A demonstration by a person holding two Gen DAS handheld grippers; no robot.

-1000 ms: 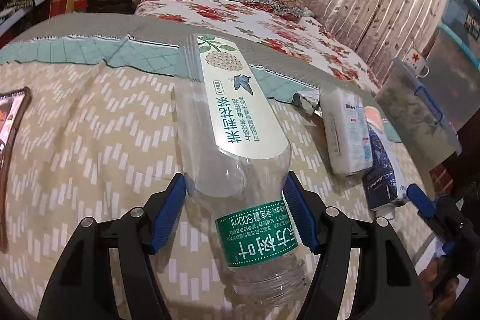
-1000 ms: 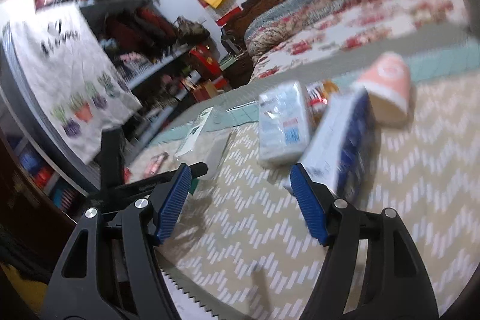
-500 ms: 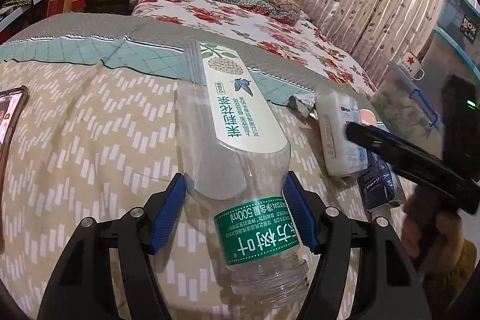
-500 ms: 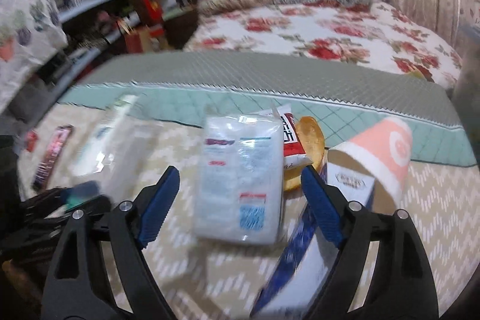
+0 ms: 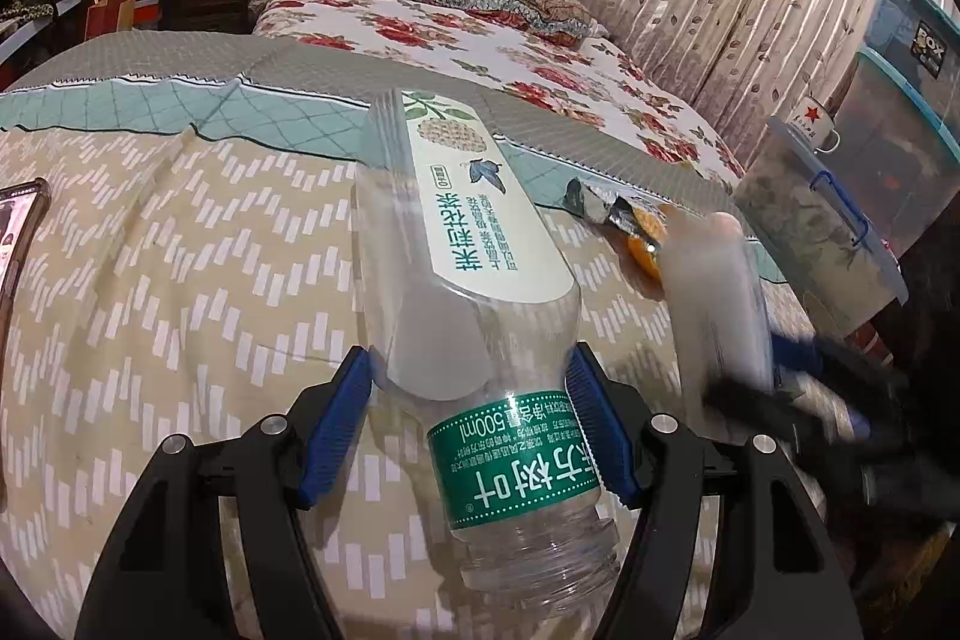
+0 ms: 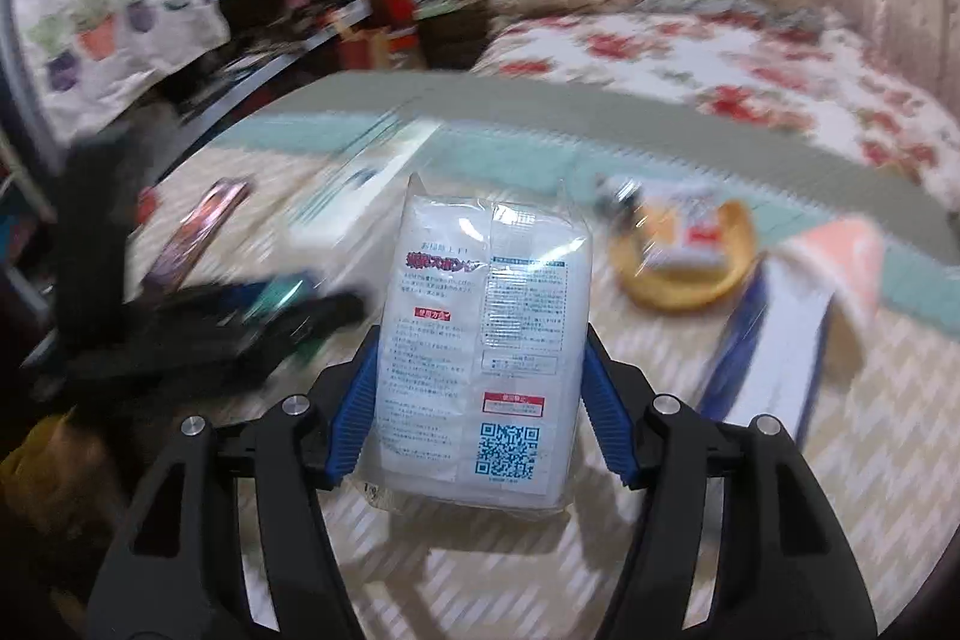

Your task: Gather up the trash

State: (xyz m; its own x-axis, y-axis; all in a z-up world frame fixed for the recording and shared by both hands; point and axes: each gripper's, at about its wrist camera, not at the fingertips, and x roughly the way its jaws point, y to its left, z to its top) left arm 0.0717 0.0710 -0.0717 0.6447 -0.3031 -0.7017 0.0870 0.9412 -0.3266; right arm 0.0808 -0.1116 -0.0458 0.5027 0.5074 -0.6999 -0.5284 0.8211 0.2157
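Left gripper [image 5: 471, 427]: blue pads closed onto the shoulder of an empty clear plastic bottle [image 5: 474, 292], mouth end pointing back toward the camera, body running forward between the fingers. Green label band sits right at the pads. Bottle is over the zigzag-pattern blanket [image 5: 180, 292]; can't tell if it is touching it.

Right gripper [image 6: 480, 406]: pads pressed on both sides of a white plastic-wrapped pack [image 6: 486, 340], QR code near the bottom edge. Pack stands upright between the fingers.

Ahead and right of the right gripper: snack wrapper [image 6: 690, 232] on a yellow disc [image 6: 684, 280], blue-and-white box [image 6: 774, 340] just right of the right finger, pink cup [image 6: 852, 256] beyond it. A phone [image 6: 198, 226] ahead-left. Background is motion-blurred.
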